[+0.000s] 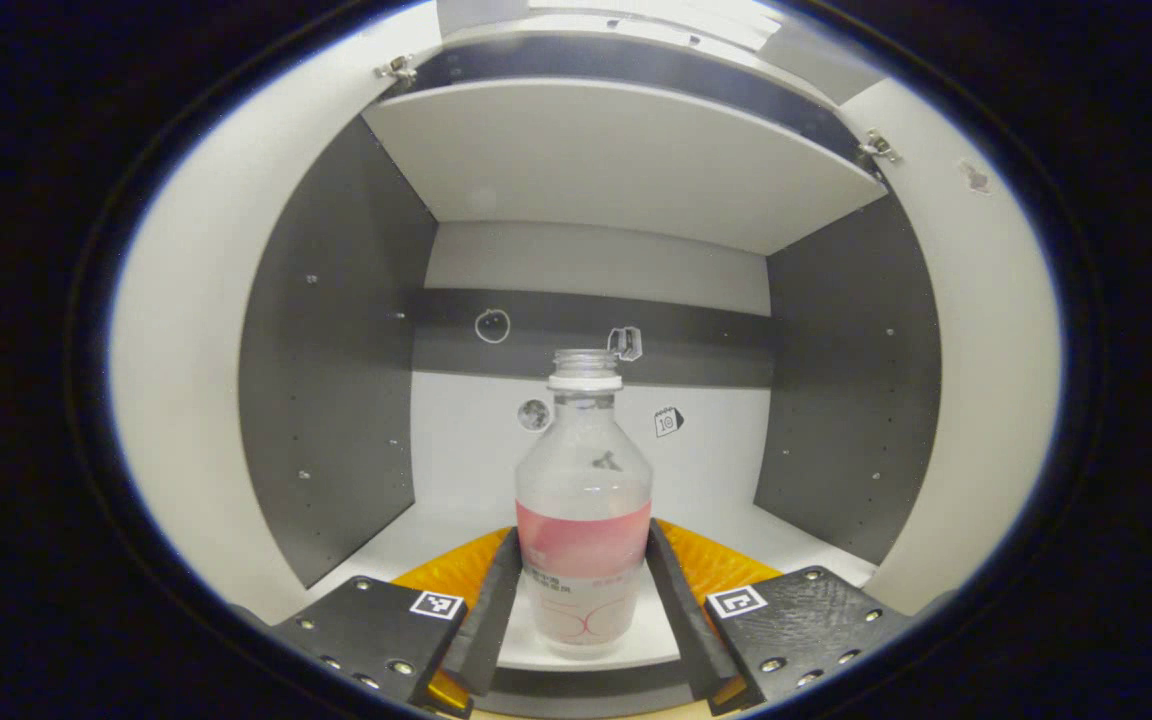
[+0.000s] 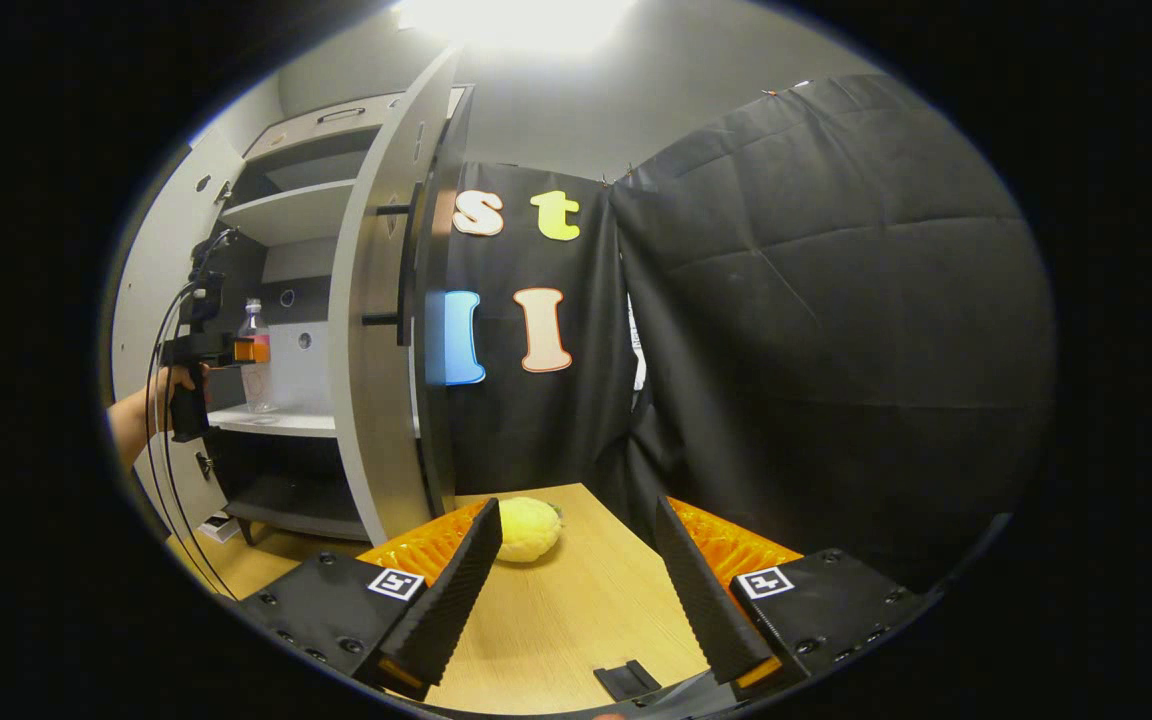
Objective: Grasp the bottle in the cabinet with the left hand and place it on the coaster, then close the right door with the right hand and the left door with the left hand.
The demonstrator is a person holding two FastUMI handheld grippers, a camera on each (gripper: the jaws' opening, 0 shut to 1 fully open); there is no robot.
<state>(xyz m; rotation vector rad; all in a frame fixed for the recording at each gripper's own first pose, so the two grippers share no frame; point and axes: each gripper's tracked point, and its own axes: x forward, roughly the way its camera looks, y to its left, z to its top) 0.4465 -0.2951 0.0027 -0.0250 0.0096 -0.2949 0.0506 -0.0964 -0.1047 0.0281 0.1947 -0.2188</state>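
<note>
The cabinet (image 1: pixel 336 350) stands with both doors swung wide, which gives you clear access to the white shelf (image 1: pixel 456 520) where the task object sits; from the right gripper view the right door (image 2: pixel 376 330) projects edge-on toward you and will need to be pushed shut later. The table (image 2: pixel 576 610) lies below your right gripper (image 2: pixel 576 585), whose fingers are spread wide over the bare wood with nothing between them, parked in reserve for the door step; a yellow lemon-like object (image 2: pixel 528 528) rests on the table just beyond its left finger. Your left gripper (image 1: pixel 584 600) reaches into the cabinet and brackets the bottle (image 1: pixel 584 500) low on its body, at the labelled band, where a hold is judged most stable. The fingers sit right against both sides of the bottle, but you cannot tell from these views whether they are pressing on it or merely touching. The bottle stands upright on the shelf, its long axis vertical, its open, capless neck pointing straight up and its base toward you at the front edge. Keep it vertical when lifting, since the pinkish liquid inside could spill through the open neck.
</note>
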